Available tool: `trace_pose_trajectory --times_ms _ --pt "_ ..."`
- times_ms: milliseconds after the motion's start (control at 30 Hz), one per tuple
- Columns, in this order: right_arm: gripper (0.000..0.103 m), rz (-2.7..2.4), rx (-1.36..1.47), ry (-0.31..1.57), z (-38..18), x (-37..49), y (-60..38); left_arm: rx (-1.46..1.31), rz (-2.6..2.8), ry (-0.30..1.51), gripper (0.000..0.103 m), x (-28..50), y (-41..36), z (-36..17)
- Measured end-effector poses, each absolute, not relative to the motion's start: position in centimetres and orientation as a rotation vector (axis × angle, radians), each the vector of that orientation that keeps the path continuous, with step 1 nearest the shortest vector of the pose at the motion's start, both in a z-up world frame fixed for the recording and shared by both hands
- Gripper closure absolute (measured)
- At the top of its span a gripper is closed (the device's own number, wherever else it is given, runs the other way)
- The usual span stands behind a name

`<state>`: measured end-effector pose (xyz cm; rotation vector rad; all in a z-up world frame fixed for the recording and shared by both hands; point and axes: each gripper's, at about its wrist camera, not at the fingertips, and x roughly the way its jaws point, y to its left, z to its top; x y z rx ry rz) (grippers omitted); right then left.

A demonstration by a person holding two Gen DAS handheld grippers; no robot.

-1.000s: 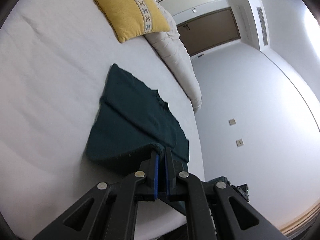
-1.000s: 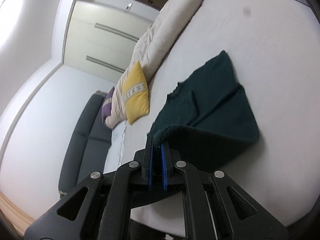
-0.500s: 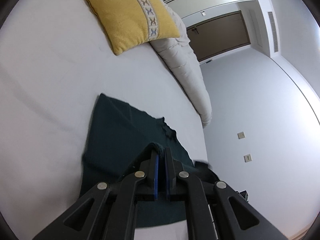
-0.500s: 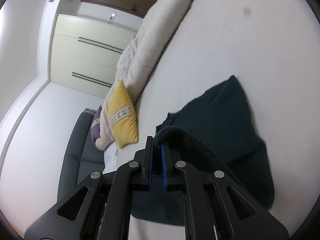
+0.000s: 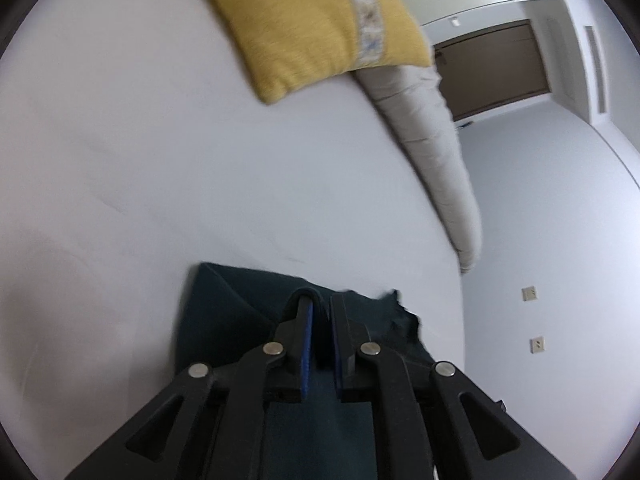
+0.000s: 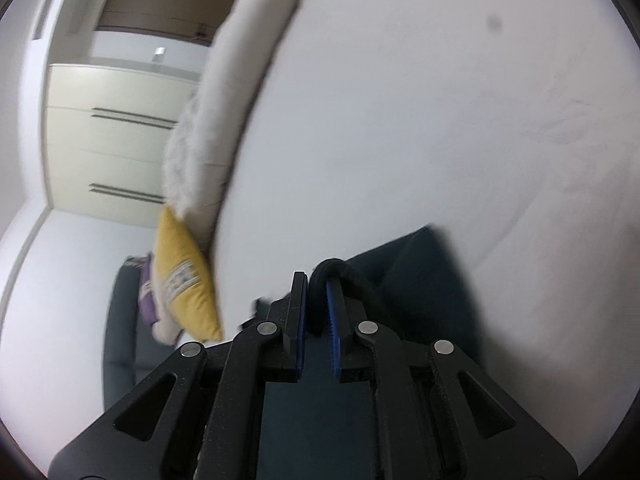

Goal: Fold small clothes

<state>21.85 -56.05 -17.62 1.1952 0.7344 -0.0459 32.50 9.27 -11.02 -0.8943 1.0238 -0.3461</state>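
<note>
Left gripper [image 5: 320,308]: fingers parted by a narrow gap; fold of dark green garment draped over the tip of the left finger [image 5: 305,322]; whether pinched or merely resting, cannot tell.
Right gripper [image 6: 318,280]: fingers parted by a narrow gap; rolled edge of garment looped over the tip of the right finger [image 6: 334,312] and down into the gap; firm grip cannot be told.
Dark green garment [image 5: 224,312]: lying on the bed, at 6 o'clock in both wrist views, partly folded, 1 corner toward 10 o'clock in the left view.
Bed [image 5: 140,180]: white sheet, lightly creased.
Yellow cushion [image 5: 316,28]: at 12 o'clock in the left view, 9 o'clock in the right view, well apart from garment.
Beige duvet [image 5: 436,148]: rolled along the bed edge, touching cushion.
Sofa [image 6: 120,320]: dark, at 8 o'clock in the right view.
</note>
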Motion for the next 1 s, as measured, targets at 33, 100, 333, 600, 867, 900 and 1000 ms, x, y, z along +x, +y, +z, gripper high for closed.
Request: trace_pose_trajectory --times_ms 33,100,333,600,867,900,1000 --pt "0.081 -0.063 1.198 0.745 -18.2 22.4 -56.3 -0.905 -0.349 1.029 0.072 32.6 9.2 -11.3" --pt "0.060 -0.056 1.211 0.712 -18.8 22.7 -56.7 -0.917 -0.346 1.014 0.052 32.4 9.5 -11.4" --pt "0.047 -0.107 1.100 0.674 -17.5 22.3 -56.7 -0.923 -0.323 0.948 0.038 30.1 10.9 -9.7" --pt "0.047 -0.073 0.720 0.768 -13.8 22.9 -49.5 -0.649 -0.362 0.909 0.038 24.3 6.8 -8.0" --pt "0.049 0.107 0.506 0.909 -15.2 24.2 -41.3 -0.358 -0.240 0.937 0.042 24.0 3.5 -9.8" --pt "0.055 0.086 0.509 0.919 -15.8 24.3 -41.5 -0.377 -0.234 0.949 0.057 24.0 4.1 -10.5" --pt "0.066 0.092 0.601 0.884 -17.0 23.1 -43.5 -0.377 -0.240 0.941 0.075 23.4 5.4 -11.3"
